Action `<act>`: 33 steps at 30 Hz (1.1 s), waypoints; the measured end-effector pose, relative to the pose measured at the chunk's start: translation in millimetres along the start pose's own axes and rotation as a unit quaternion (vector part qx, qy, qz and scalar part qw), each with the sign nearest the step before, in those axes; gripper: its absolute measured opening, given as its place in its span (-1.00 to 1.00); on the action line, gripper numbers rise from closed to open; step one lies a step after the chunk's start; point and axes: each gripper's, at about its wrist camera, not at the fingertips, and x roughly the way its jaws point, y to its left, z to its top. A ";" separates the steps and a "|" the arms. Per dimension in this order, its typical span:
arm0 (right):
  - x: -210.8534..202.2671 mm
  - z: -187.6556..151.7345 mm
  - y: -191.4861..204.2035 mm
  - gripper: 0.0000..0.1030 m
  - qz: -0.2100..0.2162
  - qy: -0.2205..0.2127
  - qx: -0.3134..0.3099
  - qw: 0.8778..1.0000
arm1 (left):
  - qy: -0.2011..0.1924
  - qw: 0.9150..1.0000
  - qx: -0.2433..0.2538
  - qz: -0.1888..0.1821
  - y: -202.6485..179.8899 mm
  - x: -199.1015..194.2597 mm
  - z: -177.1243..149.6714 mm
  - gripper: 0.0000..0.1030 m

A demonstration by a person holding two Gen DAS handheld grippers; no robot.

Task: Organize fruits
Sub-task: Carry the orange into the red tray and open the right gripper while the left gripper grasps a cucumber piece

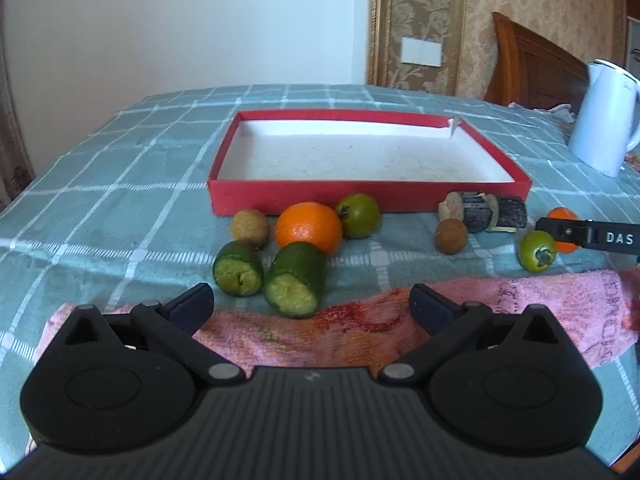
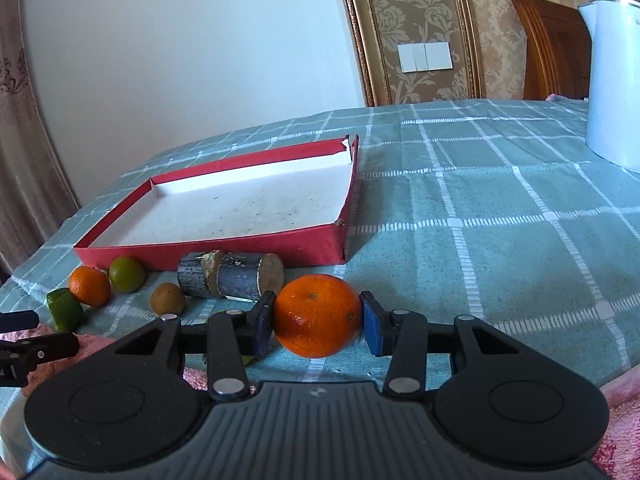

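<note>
Right gripper (image 2: 318, 322) is pinching the orange mandarin (image 2: 317, 315) between both pads, sitting low over the checked tabletop (image 2: 500, 208). Left gripper (image 1: 312, 304) is hovering spread wide and empty above the pink towel (image 1: 320, 336), facing two cucumber pieces (image 1: 296, 280). Farther back and left of the mandarin, the red box (image 2: 248, 246) is lying empty, its long axis running left to right.

Shallow red box (image 1: 360, 200) with bare white floor, large orange (image 1: 309, 227), green tomato (image 1: 359, 215), brown longan (image 1: 250, 226), two cut cucumber pieces (image 1: 296, 285) before its near wall, small orange (image 2: 318, 315) pressed between blue pads (image 2: 371, 330).
</note>
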 end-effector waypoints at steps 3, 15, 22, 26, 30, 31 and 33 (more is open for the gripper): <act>-0.4 -0.3 -1.6 -0.15 0.001 -0.002 0.005 1.000 | -0.009 1.000 0.018 -0.005 -2.8 -0.2 -0.2 0.97; -3.2 -0.9 -4.9 -0.14 0.004 -0.012 0.016 1.000 | -0.016 0.999 0.029 -0.027 -4.9 7.8 -0.7 0.57; -3.0 -1.6 -5.2 -0.14 0.005 -0.012 0.018 1.000 | -0.012 0.998 0.053 -0.019 -4.8 19.7 4.4 0.24; -2.4 -1.6 -5.2 -0.14 0.008 -0.010 0.018 1.000 | -0.017 0.998 0.068 -0.003 -4.7 18.3 1.1 -0.05; -2.8 -1.7 -6.3 -0.14 0.007 -0.011 0.019 1.000 | -0.018 0.999 0.041 -0.007 6.6 16.9 2.2 -0.31; -2.9 -2.1 -6.0 -0.14 0.004 -0.010 0.018 1.000 | -0.018 0.999 0.029 -0.011 9.5 16.5 2.7 -0.31; -4.5 -2.9 -5.2 -0.15 -0.001 -0.011 0.016 1.000 | -0.021 0.999 0.033 -0.010 8.8 16.6 1.6 -0.31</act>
